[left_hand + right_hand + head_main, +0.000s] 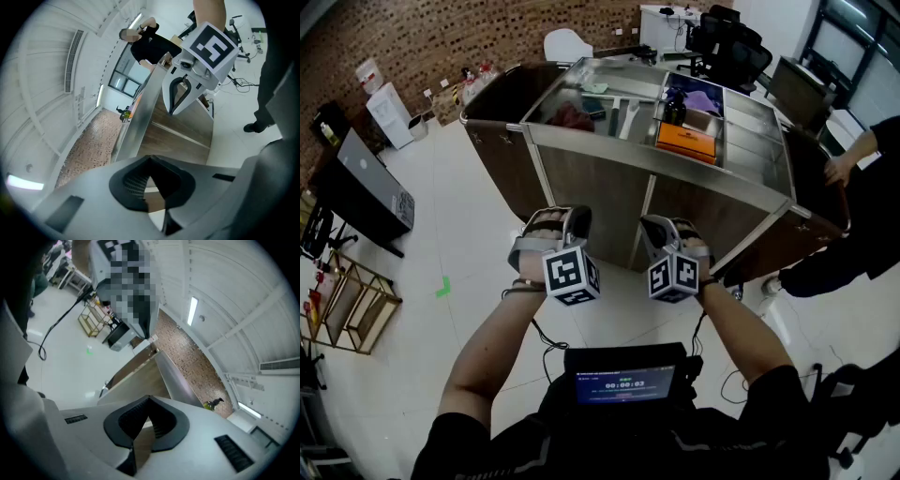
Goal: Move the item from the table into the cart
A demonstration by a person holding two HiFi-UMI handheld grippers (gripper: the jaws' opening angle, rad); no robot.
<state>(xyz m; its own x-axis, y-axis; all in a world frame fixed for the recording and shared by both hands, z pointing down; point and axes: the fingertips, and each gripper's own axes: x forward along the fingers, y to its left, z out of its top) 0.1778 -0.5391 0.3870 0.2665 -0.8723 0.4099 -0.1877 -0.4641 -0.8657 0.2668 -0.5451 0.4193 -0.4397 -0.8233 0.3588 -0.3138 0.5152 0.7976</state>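
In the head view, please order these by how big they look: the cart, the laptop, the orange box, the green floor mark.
1. cart
2. laptop
3. orange box
4. green floor mark
The laptop covers more of the picture than the box, but their distances from the camera differ.

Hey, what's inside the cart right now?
The cart holds an orange box, a dark bottle and a purple item behind it, and a reddish item in the left section. Anything below, behind the wood panels, is hidden.
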